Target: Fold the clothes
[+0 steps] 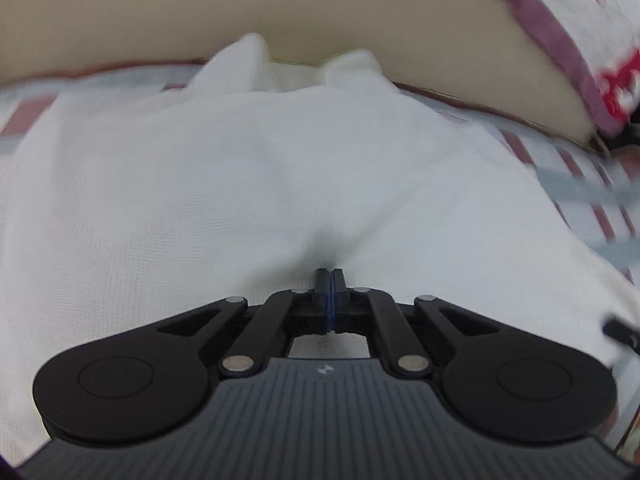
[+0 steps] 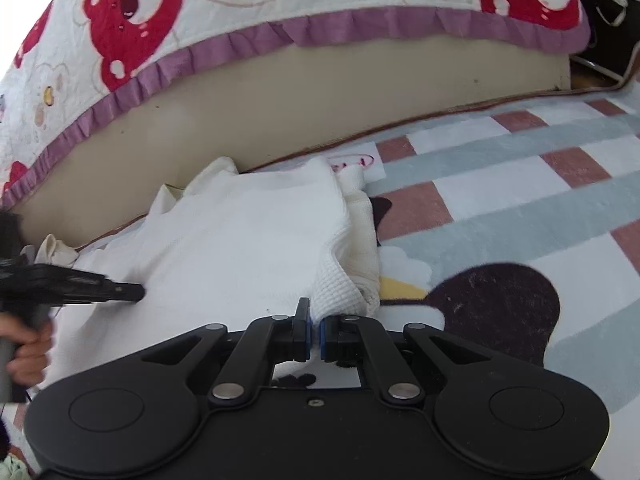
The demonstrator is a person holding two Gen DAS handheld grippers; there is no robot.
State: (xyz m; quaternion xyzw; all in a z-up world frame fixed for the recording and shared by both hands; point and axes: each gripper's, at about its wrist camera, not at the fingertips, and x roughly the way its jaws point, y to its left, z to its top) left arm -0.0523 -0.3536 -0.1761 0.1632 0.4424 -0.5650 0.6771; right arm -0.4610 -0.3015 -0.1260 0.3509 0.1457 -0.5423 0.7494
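Both tongs, left (image 1: 330, 276) and right (image 2: 315, 322), are clamped on the white garment (image 2: 240, 240) ahead on the rug (image 2: 500, 184); lift evenly, keeping the edge taut.

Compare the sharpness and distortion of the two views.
Left wrist view: motion-smeared, the white garment and the checked rug streaked, only the left gripper crisp. Right wrist view: sharper, the garment's weave readable near the right gripper. Both bow the bed base into a fisheye curve.
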